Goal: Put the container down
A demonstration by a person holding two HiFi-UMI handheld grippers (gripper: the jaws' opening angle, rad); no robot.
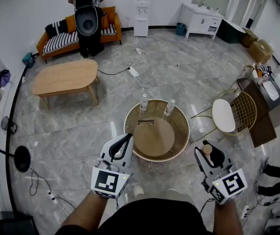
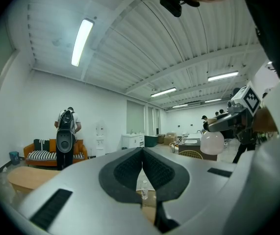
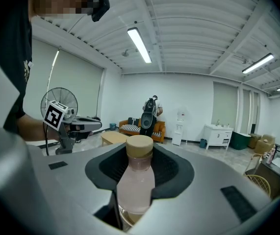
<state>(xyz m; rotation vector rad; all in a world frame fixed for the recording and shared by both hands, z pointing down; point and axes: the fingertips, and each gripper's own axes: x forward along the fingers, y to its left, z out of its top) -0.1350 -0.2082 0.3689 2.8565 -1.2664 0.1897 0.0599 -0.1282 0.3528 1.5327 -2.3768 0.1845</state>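
Right now the right gripper [image 3: 140, 166] is clamped on the container [image 3: 136, 180], a pale, cloudy bottle with a tan cap. The bottle stands upright between the dark pads, its cap rising above them. The left gripper [image 2: 142, 153] carries nothing, and its two jaws are closed against each other at the tips.

Just ahead of both grippers, slightly nearer the left one, sits a round wooden table [image 1: 183, 131] with a raised rim. At its far edge from the tools stand two clear bottles [image 1: 143, 103], apart from one another, and a pair of dark-framed glasses [image 1: 146, 122] lies just on the near side of them. The container is not on that table; it is held up in the air off the table's right side.

The floor [image 1: 193, 77] is grey, marble-patterned tile with a dull shine. Beyond the round table a white power strip [image 1: 133, 72] and loose cables trail across it. Further ahead of the left gripper is a low wooden coffee table [image 1: 66, 76], and behind that an orange sofa [image 1: 45, 39] with striped cushions against the white wall. A person [image 1: 87, 18] wearing a black backpack stands at the sofa, back turned. Ahead of the right gripper is a gold wire chair [image 1: 245, 112] with a white seat, and far beyond it a white cabinet [image 1: 201, 19]. Long tube lights run along the ribbed ceiling.
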